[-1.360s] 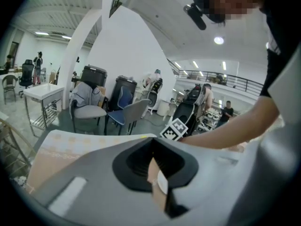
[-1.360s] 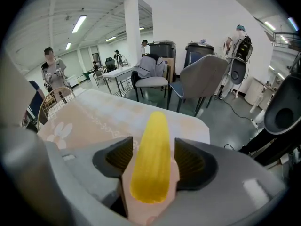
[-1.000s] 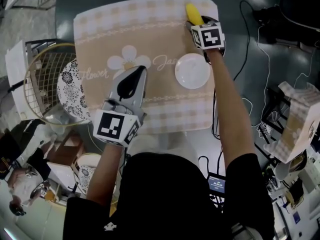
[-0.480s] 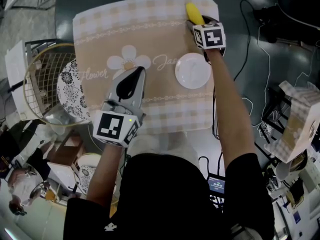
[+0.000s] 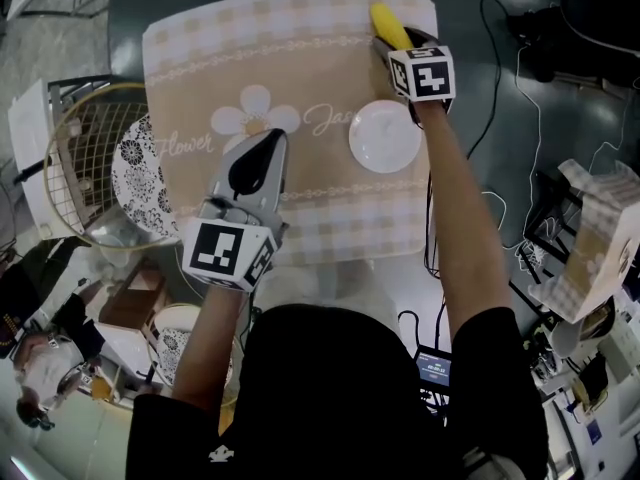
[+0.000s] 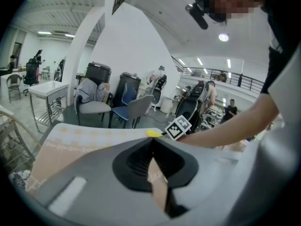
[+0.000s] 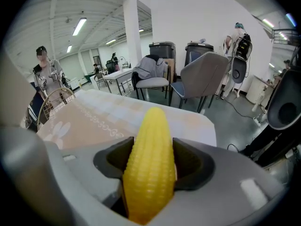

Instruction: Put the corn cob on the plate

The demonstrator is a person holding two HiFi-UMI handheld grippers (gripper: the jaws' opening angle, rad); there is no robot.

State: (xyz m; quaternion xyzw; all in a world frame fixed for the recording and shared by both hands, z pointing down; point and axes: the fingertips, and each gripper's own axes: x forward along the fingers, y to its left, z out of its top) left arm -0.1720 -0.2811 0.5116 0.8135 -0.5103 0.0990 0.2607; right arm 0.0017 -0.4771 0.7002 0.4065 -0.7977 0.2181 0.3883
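A yellow corn cob is at the table's far right corner, with my right gripper shut on it. In the right gripper view the corn cob stands between the two jaws, tip pointing away over the tablecloth. A small white plate lies on the cloth just nearer than that gripper, with nothing on it. My left gripper hovers over the middle of the table, left of the plate. Its jaws are shut on nothing, and in the left gripper view my left gripper points toward the right arm.
A beige checked tablecloth with a flower print covers the table. A wire basket holding a patterned plate stands at the table's left edge. Cables lie on the floor to the right. Chairs stand beyond the far edge.
The right gripper with the corn cob has edged very slightly to the right. The left gripper has barely moved.
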